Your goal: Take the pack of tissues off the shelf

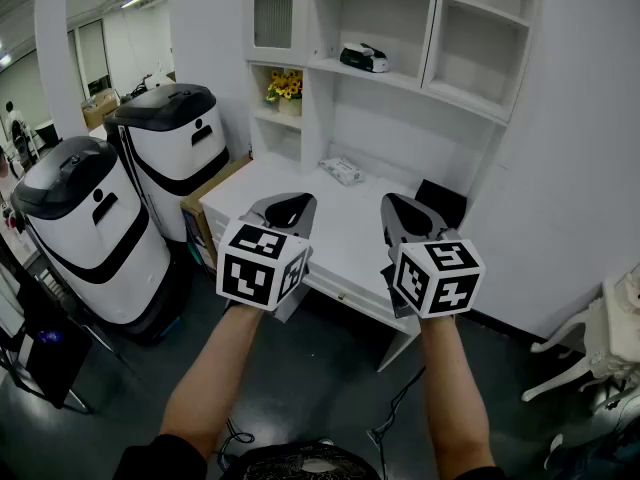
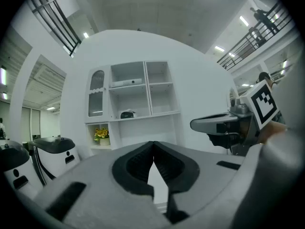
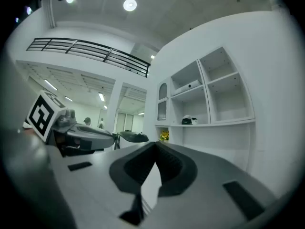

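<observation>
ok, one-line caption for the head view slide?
Left gripper and right gripper, shut and empty, held level facing the white shelf unit; pack of tissues lies on its desktop.

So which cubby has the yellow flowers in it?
The small cubby on the left, under the arched door. Only it holds yellow flowers; the middle shelf has a black-and-white device.
</observation>
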Available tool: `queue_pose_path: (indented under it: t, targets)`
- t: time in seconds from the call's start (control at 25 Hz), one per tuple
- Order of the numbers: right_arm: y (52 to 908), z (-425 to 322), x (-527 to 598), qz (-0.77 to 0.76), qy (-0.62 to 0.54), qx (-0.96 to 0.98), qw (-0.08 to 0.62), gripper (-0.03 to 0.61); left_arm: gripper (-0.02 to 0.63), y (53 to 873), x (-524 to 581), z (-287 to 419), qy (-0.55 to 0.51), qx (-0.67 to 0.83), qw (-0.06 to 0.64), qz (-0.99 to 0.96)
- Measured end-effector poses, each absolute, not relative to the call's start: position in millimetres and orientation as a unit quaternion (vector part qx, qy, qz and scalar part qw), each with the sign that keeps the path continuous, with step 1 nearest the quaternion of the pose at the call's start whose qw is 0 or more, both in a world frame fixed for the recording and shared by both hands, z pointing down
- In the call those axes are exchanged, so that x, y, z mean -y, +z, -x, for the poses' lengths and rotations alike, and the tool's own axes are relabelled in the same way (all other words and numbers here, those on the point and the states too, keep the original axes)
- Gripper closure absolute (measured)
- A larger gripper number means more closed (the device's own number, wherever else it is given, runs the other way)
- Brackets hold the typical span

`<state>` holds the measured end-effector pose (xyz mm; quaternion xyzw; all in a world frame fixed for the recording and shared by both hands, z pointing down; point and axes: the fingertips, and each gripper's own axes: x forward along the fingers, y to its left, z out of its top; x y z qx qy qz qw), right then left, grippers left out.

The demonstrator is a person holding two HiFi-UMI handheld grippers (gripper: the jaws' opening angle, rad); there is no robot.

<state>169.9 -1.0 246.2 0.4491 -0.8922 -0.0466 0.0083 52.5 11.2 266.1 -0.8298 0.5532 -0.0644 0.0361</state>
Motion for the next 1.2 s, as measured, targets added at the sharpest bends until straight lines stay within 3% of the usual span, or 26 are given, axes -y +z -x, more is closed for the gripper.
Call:
queue_pose_path:
  t: [0.24,0.64,1.2]
  targets:
    - [251,-189,17,-0.444,-0.048,0.895,0.007,0.569,0.606,273,3,-77,-0.062,-0.551,0.038,0.831]
    - [251,-203,41,-0.419,-0.054,0.906,0.001,0.505,0.606,279,31,-98,-0.076,-0.562,0.039,0.823]
    - [260,-160,116,-0.42,-0.063,0.905,0.016,0.405,0.606,296,106,-56,-0.085,-0.551,0.032,0.83]
